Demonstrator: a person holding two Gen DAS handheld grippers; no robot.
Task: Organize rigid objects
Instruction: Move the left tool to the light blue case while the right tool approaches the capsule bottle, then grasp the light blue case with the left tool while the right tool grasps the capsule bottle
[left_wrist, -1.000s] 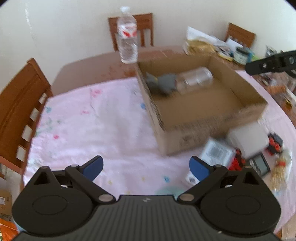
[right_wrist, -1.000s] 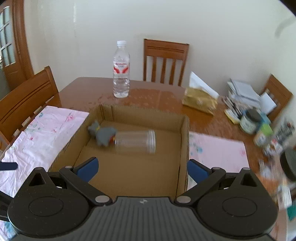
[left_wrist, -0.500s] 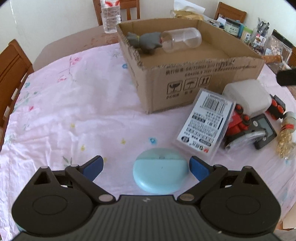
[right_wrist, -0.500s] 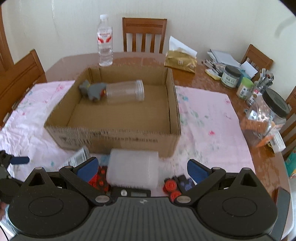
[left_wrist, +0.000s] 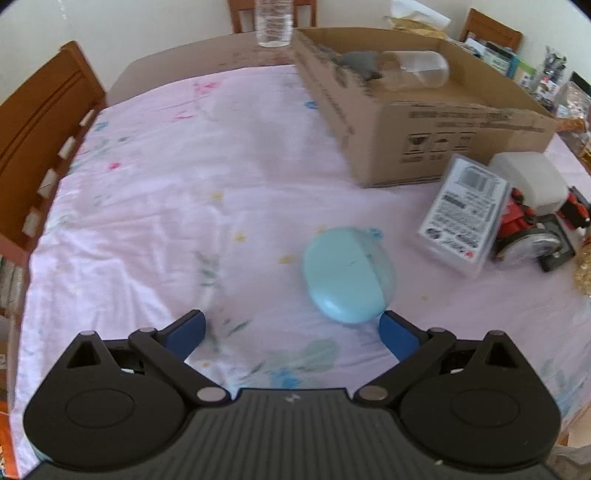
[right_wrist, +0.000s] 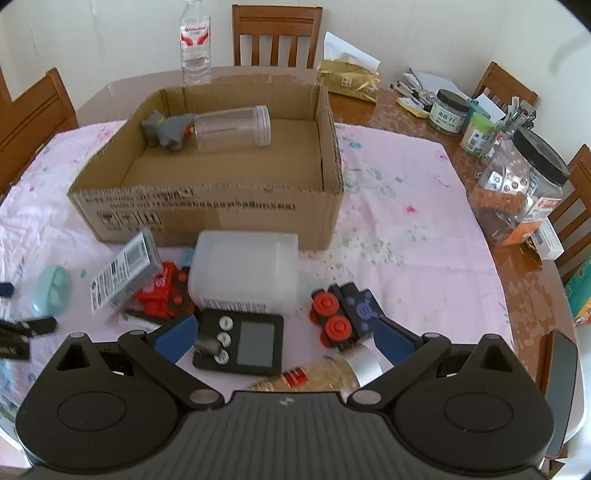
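1. The left hand-held gripper (left_wrist: 291, 330) is spread wide and holds nothing; it hangs over the pink cloth (left_wrist: 155, 206) on the surface, with the blue case (left_wrist: 347, 275) just ahead of its right finger.
2. The right hand-held gripper (right_wrist: 284, 336) is also wide open and empty; the timer (right_wrist: 240, 341) and the wheeled toy (right_wrist: 341, 319) lie between its fingers, apart from them.
3. The white tub (right_wrist: 245, 269) lies on its side against the box (right_wrist: 207, 214); the pack (right_wrist: 123, 271) leans on the red toy (right_wrist: 162, 295) beside it.
4. Inside the box, at its far wall, lie the jar (right_wrist: 231, 127) and the grey toy (right_wrist: 166, 129), touching.
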